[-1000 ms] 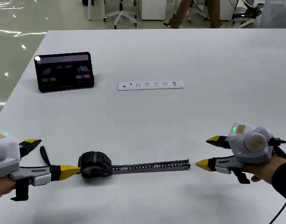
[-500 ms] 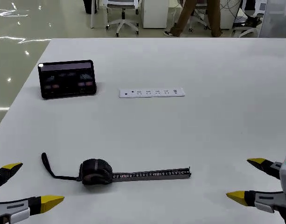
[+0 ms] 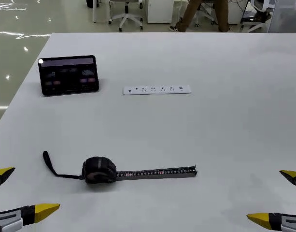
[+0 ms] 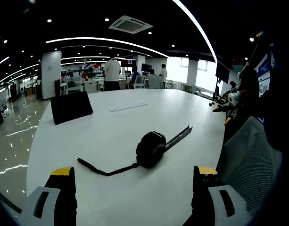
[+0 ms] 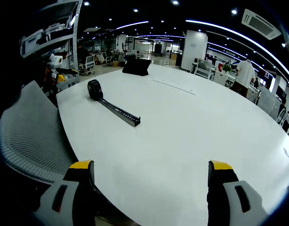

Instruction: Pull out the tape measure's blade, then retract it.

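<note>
A black tape measure [image 3: 99,170] lies on the white table [image 3: 186,125], its blade [image 3: 157,172] pulled out to the right and its wrist strap [image 3: 53,166] trailing left. Its case [image 4: 151,148] sits ahead of the left gripper [image 4: 135,176], which is open and holds nothing. At the bottom left of the head view that left gripper [image 3: 22,193] is well short of the case. Open too, the right gripper [image 3: 278,198] is at the bottom right, away from the blade's end hook [image 3: 194,170]. In the right gripper view the tape measure [image 5: 94,89] and blade [image 5: 119,112] lie far ahead of the right gripper [image 5: 151,172].
A dark tablet [image 3: 68,74] stands propped at the back left of the table. A white power strip [image 3: 157,89] lies behind the tape measure. Office chairs [image 3: 126,12] and a person's legs [image 3: 203,12] are beyond the far edge. A mesh chair [image 5: 26,141] stands beside the near edge.
Both grippers have drawn back toward the near edge, away from the tape measure. The left one left the case, the right one left the blade's end. The blade stays extended.
</note>
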`<state>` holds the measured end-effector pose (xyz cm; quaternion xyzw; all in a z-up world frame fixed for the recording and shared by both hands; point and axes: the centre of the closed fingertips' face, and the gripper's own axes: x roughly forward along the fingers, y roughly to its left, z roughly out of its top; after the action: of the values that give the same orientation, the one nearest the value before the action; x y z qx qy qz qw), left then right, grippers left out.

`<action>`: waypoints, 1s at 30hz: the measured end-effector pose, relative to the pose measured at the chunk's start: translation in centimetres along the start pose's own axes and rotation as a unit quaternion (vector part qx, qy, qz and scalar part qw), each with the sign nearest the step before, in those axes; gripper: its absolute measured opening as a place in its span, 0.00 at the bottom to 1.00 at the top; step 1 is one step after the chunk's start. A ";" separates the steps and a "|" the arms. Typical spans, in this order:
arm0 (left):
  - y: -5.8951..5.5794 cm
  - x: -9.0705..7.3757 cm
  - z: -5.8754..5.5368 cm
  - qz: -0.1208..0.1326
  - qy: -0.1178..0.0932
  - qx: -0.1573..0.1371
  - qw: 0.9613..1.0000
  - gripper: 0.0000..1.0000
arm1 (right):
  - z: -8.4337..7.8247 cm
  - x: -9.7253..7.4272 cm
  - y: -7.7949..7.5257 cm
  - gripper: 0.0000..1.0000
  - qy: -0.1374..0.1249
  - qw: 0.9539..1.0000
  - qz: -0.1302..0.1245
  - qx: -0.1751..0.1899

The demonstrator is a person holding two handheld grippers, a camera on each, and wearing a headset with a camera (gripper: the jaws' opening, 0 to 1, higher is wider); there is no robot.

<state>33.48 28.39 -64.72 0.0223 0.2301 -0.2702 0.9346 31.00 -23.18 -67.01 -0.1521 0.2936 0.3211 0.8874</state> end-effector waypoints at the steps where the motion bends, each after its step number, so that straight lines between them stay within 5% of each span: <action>1: 0.0 0.0 -0.2 0.000 0.006 -0.002 1.000 1.00 | -0.1 0.0 0.1 0.96 0.001 1.000 0.003 -0.002; 2: 0.2 -0.1 -0.9 0.002 0.021 -0.006 1.000 1.00 | -0.2 0.0 0.2 0.96 0.003 1.000 0.006 -0.006; 7: 0.2 -0.3 -0.8 0.003 0.012 0.000 1.000 1.00 | 0.4 0.4 0.5 0.99 0.002 1.000 0.015 -0.007; 16: -0.3 -1.0 -1.2 -0.005 0.034 -0.001 0.999 1.00 | 1.0 0.8 0.5 1.00 -0.003 1.000 0.026 -0.005; 30: -0.3 -0.9 -0.6 0.003 0.022 0.000 1.000 1.00 | 0.6 0.5 0.7 1.00 0.002 0.999 0.032 0.002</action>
<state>32.39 28.72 -64.83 0.0292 0.2503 -0.2668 0.9302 31.12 -22.12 -66.90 -0.1415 0.3004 0.3483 0.8766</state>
